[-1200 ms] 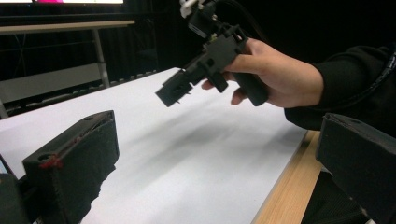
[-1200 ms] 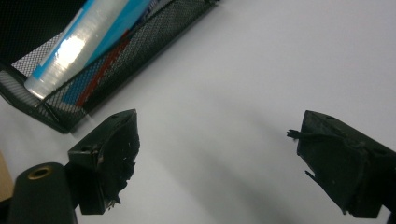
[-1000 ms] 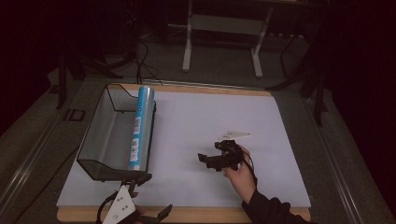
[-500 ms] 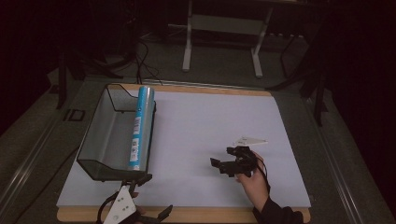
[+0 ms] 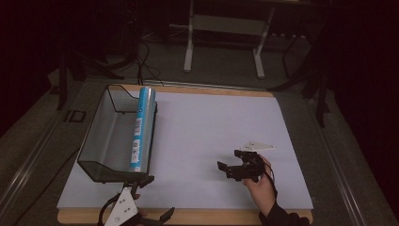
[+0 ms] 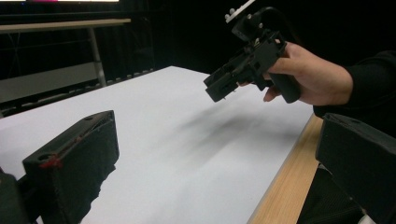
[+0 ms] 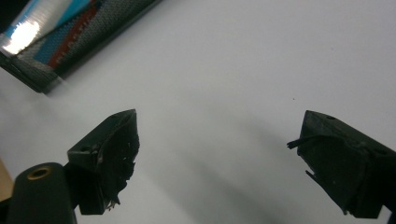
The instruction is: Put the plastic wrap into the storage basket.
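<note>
The blue cylindrical tube (image 5: 142,128) lies on the black mesh tray's (image 5: 101,141) right rim, left of frame, long axis running away. The left claw (image 5: 148,195), jaws apart, sits nearer than the empty, spread right claw (image 5: 229,164).

left gripper (image 5: 153,200) partly cut off, tube (image 7: 42,28) perhaps blurred

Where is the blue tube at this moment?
In the high view, the blue tube lies at the table's left side, along the right rim of the wire basket, far from the right tongs.

Wooden table (image 5: 282,217), white sheet (image 5: 211,136) over top; mesh basket (image 5: 101,141) on sheet's left.
</note>
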`<move>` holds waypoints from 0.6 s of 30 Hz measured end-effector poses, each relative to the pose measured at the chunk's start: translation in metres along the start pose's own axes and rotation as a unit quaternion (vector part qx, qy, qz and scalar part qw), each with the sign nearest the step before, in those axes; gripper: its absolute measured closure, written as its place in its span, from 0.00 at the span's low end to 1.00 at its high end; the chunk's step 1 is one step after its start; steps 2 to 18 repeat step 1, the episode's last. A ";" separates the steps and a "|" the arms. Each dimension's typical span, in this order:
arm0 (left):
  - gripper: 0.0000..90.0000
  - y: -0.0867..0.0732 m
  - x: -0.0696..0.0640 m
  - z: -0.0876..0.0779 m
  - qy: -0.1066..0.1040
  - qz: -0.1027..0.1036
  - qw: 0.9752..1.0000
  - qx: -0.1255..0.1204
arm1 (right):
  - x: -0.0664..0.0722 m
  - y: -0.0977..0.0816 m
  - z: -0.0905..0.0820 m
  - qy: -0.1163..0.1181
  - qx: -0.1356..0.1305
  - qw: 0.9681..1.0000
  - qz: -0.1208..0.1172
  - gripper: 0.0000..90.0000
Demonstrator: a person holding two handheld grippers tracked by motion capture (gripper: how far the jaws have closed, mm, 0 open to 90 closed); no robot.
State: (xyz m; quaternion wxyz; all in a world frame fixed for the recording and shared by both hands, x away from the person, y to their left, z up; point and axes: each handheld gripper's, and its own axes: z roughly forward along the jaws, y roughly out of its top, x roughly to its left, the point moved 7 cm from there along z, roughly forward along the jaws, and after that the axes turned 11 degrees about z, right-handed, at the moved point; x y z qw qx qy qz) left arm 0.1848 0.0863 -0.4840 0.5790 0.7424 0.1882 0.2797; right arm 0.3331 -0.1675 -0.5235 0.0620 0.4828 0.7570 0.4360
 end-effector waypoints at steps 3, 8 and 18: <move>0.00 0.000 0.000 0.000 0.000 0.000 1.000 -0.001 | 0.000 -0.001 0.001 -0.001 0.003 1.000 -0.001 0.14; 0.00 0.000 0.000 0.000 0.000 0.000 1.000 -0.001 | 0.000 -0.001 0.001 -0.001 0.003 1.000 -0.001 0.14; 0.00 0.000 0.000 0.000 0.000 0.000 1.000 -0.001 | 0.000 -0.001 0.001 -0.001 0.003 1.000 -0.001 0.14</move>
